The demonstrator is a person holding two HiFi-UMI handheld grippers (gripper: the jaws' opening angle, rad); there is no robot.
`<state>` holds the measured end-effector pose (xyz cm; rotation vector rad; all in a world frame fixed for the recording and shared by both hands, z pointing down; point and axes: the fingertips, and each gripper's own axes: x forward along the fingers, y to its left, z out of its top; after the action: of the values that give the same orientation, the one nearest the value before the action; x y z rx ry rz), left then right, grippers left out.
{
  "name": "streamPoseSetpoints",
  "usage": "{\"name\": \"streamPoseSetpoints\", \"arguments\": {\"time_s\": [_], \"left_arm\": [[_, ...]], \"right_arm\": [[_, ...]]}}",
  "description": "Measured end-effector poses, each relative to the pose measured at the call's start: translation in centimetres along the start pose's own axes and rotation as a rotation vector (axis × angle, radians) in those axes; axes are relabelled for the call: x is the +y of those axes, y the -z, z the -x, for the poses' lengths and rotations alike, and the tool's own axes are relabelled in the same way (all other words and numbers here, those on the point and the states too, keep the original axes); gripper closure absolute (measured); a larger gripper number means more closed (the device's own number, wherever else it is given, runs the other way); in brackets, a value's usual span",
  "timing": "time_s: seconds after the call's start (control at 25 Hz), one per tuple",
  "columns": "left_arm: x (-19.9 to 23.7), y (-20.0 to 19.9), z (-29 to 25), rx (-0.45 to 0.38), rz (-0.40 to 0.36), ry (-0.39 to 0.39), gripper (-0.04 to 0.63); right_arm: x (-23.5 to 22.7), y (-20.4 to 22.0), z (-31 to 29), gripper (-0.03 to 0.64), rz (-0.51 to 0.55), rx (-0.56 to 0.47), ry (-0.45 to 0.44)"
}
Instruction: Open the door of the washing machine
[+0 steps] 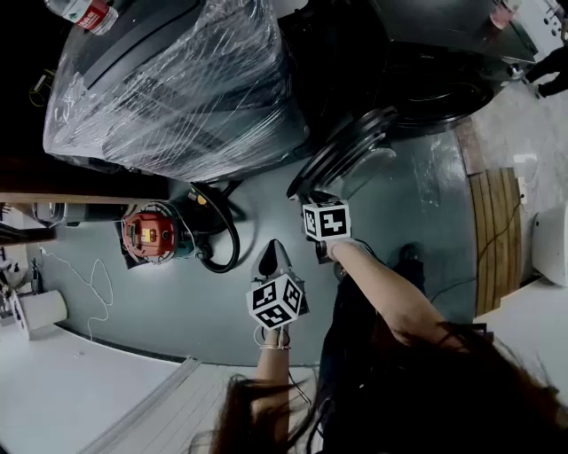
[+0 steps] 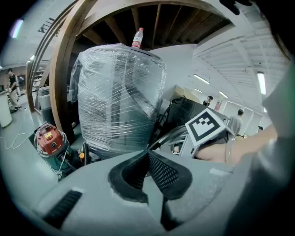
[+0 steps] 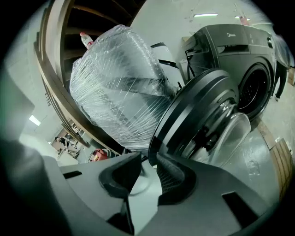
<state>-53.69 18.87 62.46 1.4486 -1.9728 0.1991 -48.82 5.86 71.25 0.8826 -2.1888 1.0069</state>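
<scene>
The dark washing machine [image 1: 426,44] stands at the top right, and its round door [image 1: 351,155] is swung wide open. In the right gripper view the door [image 3: 203,110] with its clear bowl fills the middle, and the drum opening [image 3: 256,90] shows behind it. My right gripper [image 3: 148,156] is open, with the door's lower rim edge just at its tips and not pinched. In the head view it [image 1: 303,193] sits at the door's near edge. My left gripper [image 1: 272,254] hangs lower, away from the door, shut [image 2: 147,154] on nothing.
A plastic-wrapped machine [image 1: 177,80] with a bottle [image 1: 84,13] on top stands left of the washer. A red vacuum [image 1: 151,235] and its black hose [image 1: 217,226] lie on the floor at the left. A wooden pallet [image 1: 497,239] lies at the right.
</scene>
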Motion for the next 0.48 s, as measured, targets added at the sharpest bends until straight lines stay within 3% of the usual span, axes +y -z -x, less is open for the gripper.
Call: {"name": "streamPoseSetpoints", "arguments": {"time_s": [0.48], "left_arm": [[-6.2,-1.8,2.7,-0.047,-0.027,0.010,0.584]], "right_arm": [[-2.3,-1.3,8.3,0.537,0.115,-0.039,0.002]]}}
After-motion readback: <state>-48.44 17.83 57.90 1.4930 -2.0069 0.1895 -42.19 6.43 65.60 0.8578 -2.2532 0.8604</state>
